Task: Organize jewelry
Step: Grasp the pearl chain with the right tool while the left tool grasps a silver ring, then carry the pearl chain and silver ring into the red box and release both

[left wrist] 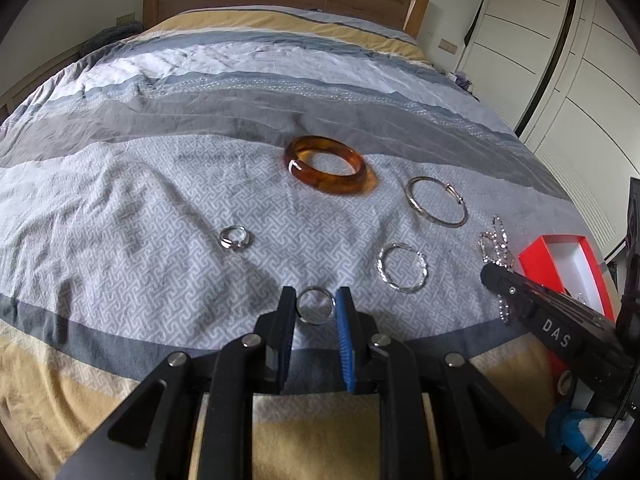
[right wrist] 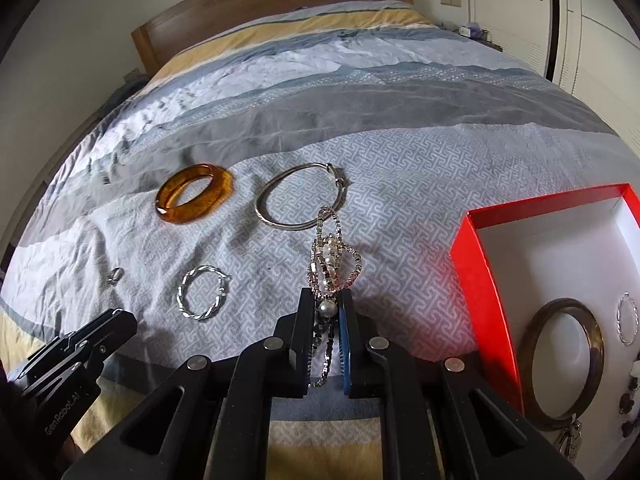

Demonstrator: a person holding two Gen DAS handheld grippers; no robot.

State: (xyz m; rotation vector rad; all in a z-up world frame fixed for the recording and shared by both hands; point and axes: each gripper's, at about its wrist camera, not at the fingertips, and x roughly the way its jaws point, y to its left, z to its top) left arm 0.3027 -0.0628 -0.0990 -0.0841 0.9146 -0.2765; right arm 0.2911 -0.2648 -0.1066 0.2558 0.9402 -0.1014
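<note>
Here, the left tool has its two fingers pressed on a plain silver ring, one finger on each side. The ring sits low, close to the bed cover.

The right tool is squeezed shut on a sparkly bead chain. A round pearl shows between its fingers. Loops of the chain stick out past the tips, and more chain hangs down behind them.

Other jewelry lies on the bed. A fat brown bangle is the farthest back. A thin silver bangle lies to its right. A twisted silver hoop lies nearer, just right of the left tool. A small ring with a stone lies alone on the left, well apart from the rest.

A red box with a white inside sits on the bed at the right. In it lie a big dark metal ring and a thin twisted hoop. Some small dark pieces lie at the edge of the view, too small to tell what they are.
</note>
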